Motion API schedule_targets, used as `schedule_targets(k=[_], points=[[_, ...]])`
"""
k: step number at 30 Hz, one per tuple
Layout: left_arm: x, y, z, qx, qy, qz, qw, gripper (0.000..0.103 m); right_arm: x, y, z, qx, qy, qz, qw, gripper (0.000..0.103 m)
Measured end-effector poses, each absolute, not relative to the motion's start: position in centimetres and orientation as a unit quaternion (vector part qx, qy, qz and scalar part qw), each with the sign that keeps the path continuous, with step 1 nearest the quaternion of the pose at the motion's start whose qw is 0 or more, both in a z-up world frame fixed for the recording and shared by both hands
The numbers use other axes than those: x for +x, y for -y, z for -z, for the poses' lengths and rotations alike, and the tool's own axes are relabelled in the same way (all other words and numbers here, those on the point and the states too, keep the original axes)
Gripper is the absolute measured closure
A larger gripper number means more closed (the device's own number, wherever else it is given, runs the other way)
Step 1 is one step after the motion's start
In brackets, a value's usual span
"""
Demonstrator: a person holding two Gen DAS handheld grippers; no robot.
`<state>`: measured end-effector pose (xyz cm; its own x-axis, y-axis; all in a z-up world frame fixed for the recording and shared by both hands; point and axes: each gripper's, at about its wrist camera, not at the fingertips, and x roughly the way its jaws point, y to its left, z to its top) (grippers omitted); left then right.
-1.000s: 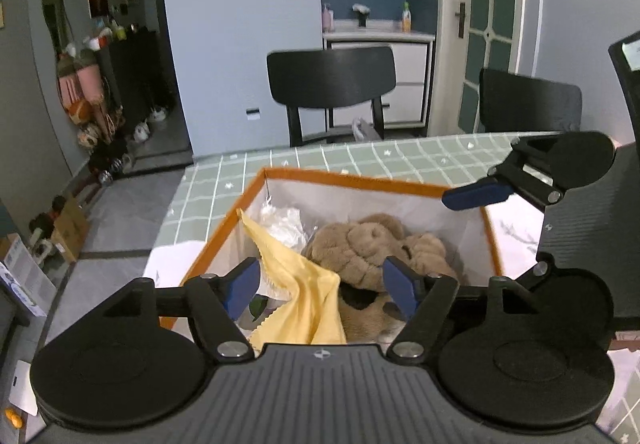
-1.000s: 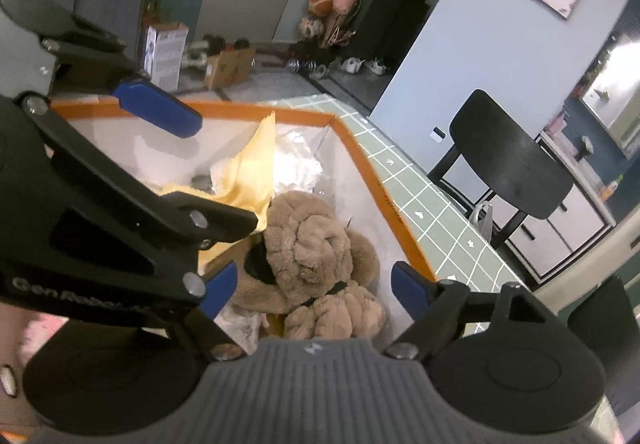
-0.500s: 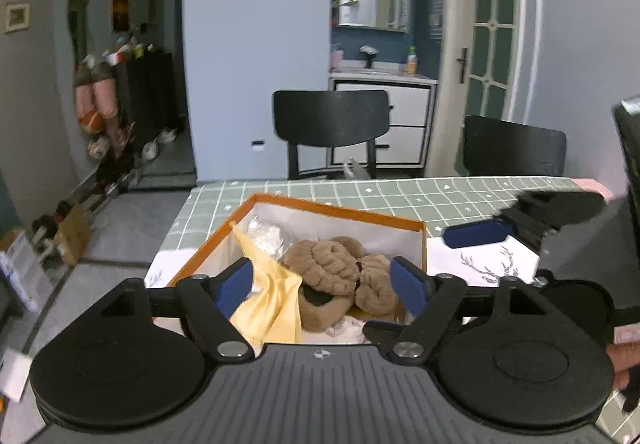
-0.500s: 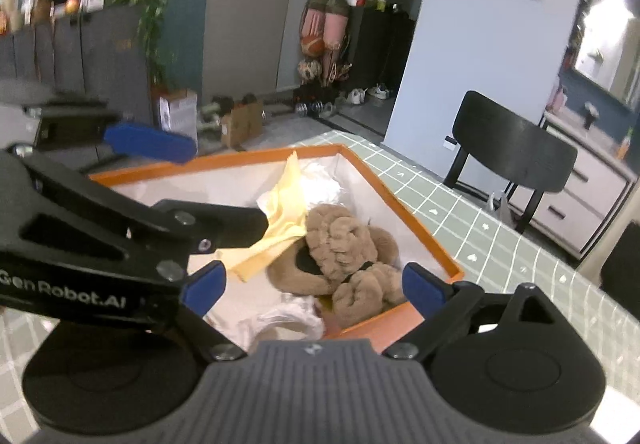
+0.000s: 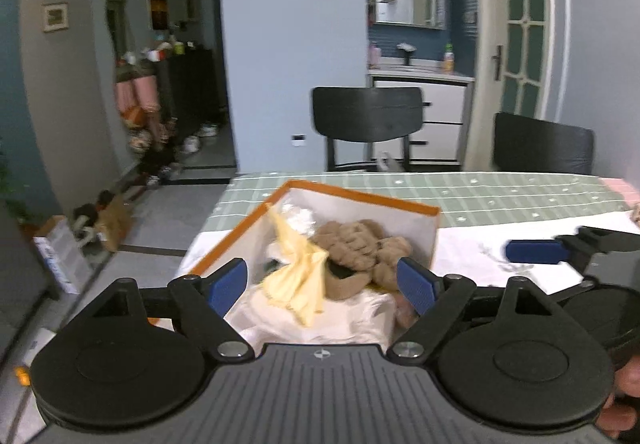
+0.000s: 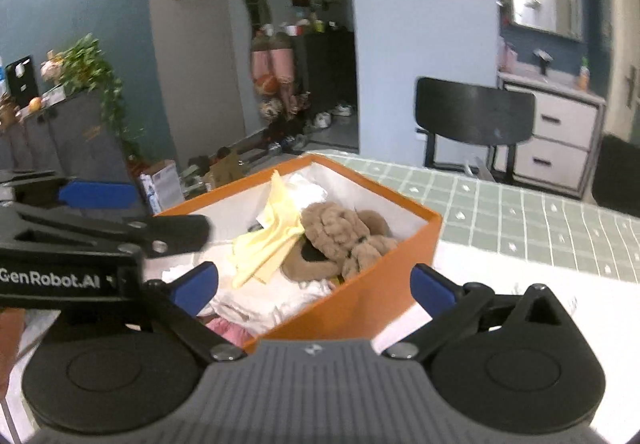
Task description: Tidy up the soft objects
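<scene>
Both tools [image 5: 324,286] [image 6: 314,284] wide open and empty; box [image 6: 376,280] contents partly hidden, perhaps slippers [image 6: 344,236].

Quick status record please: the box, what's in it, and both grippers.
box: orange box, open top, on the table
contents: brown plush slippers, yellow cloth, white fabric, a pink item at the near edge
left gripper: jaws have just been opening, nothing between them
right gripper: jaws have just been opening, nothing gripped, box corner in front
</scene>
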<state>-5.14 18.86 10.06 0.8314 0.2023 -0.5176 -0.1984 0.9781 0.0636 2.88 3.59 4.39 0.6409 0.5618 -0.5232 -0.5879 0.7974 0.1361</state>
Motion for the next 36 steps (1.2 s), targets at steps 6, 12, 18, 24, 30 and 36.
schedule_targets(k=[6, 12, 18, 24, 30, 36], points=[[-6.1, -19.9, -9.4, -0.025, -0.283, -0.133, 0.95, 0.004, 1.7, -3.5, -4.1, -0.022, -0.286, -0.283, 0.915, 0.003], [-7.4, -20.7, -8.5, -0.058, -0.291, -0.173, 0.939, 0.004, 0.6, -3.9, -3.7, -0.021, -0.303, -0.262, 0.916, 0.003], [-8.4, -20.6, -7.8, -0.049, -0.293, -0.186, 0.937, 0.004, -1.0, -4.4, -3.0, -0.028, -0.306, -0.257, 0.916, 0.003], [-8.9, -20.4, -7.5, -0.043, -0.291, -0.191, 0.937, 0.004, -1.6, -4.9, -2.7, -0.031, -0.311, -0.262, 0.913, 0.003], [-9.1, -20.2, -7.7, -0.037, -0.29, -0.192, 0.937, 0.004, -1.5, -5.0, -2.5, -0.029, -0.316, -0.263, 0.911, 0.003], [-9.0, -19.8, -7.8, -0.032, -0.291, -0.187, 0.938, 0.004, -1.5, -5.0, -2.5, -0.028, -0.317, -0.262, 0.911, 0.003]])
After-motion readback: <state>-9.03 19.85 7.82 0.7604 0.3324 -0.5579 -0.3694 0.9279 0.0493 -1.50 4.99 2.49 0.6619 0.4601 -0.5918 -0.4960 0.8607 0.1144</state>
